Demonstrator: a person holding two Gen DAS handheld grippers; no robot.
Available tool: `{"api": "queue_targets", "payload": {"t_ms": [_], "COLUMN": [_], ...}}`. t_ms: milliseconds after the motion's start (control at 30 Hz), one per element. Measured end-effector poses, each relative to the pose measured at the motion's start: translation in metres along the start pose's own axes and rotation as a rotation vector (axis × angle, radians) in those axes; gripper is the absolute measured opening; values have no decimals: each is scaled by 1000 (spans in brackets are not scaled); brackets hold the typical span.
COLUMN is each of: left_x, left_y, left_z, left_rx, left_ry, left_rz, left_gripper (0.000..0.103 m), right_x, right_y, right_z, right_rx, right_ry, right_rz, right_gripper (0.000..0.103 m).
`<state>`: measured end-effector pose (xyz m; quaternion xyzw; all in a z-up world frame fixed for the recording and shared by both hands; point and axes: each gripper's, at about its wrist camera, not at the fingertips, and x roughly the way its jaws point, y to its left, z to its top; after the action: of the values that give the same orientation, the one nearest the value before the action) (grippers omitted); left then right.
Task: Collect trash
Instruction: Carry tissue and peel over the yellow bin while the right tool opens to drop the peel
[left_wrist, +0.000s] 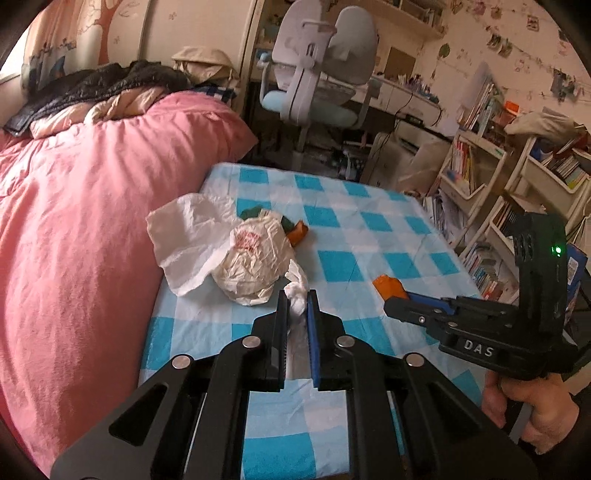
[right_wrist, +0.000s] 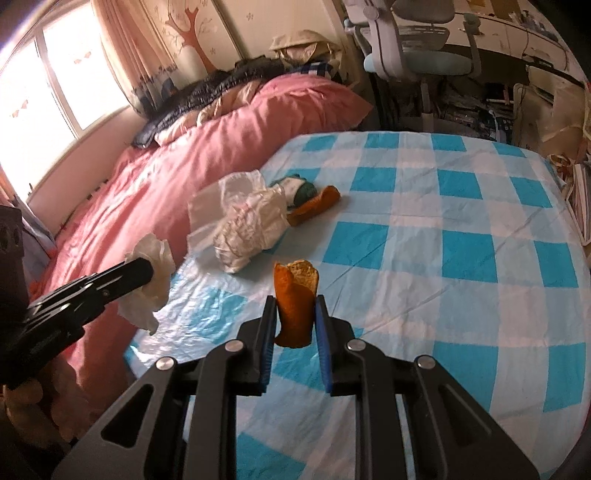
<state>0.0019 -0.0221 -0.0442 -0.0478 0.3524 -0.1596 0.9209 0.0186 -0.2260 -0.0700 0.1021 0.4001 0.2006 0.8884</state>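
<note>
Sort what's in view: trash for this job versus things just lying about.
Trash:
- white tissue, in left gripper
- orange peel, in right gripper
- plastic bag
- second orange peel

Lying about:
- pink duvet
- desk chair
- bookshelves

The left gripper (left_wrist: 296, 295) is matt black plastic with round bare-metal pins and ribbed blue pads inside its jaws, which pinch a soft, crumpled white tissue (left_wrist: 296, 291). The right gripper (right_wrist: 295, 301) is built alike and clamps a piece of orange peel (right_wrist: 293, 295), its outer skin dimpled, its inner side pale and rough. The checked sheet (right_wrist: 443, 240) is thin creased cloth. A wrinkled plastic bag (left_wrist: 253, 258) looks filmy and faintly glossy. The pink quilt (left_wrist: 74, 221) is soft matt cloth.
</note>
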Motion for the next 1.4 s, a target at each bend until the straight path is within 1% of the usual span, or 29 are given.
{"api": "queue_targets", "payload": {"t_ms": [100,300,500,967,1333,1400], "left_x": [-9,-33,-55,-84,-101,-100], "left_y": [-4,-21,-32,-48,-54,-54], "left_z": [-5,-21,-40,-78,-97,-96], "left_rx": [6,59,69,105,122,121], "left_ry": [-16,-50,-67,-66,-64,-64], "left_rz": [6,54,64,79,78,78], "left_gripper": [9,9,9,9,9,9], "right_x": [-12,-41,-64,-80,-85,-85], "right_y": [5,15,28,46,57,59], "right_z": [-7,-27,-53,-104,-131,-136], "right_rx": [6,3,-8,-13,-21,-21], "right_ry": [-32,-98,-137,-90,-48,-37], "right_rz": [16,44,56,52,55,58], "right_gripper": [21,21,21,21,21,21]}}
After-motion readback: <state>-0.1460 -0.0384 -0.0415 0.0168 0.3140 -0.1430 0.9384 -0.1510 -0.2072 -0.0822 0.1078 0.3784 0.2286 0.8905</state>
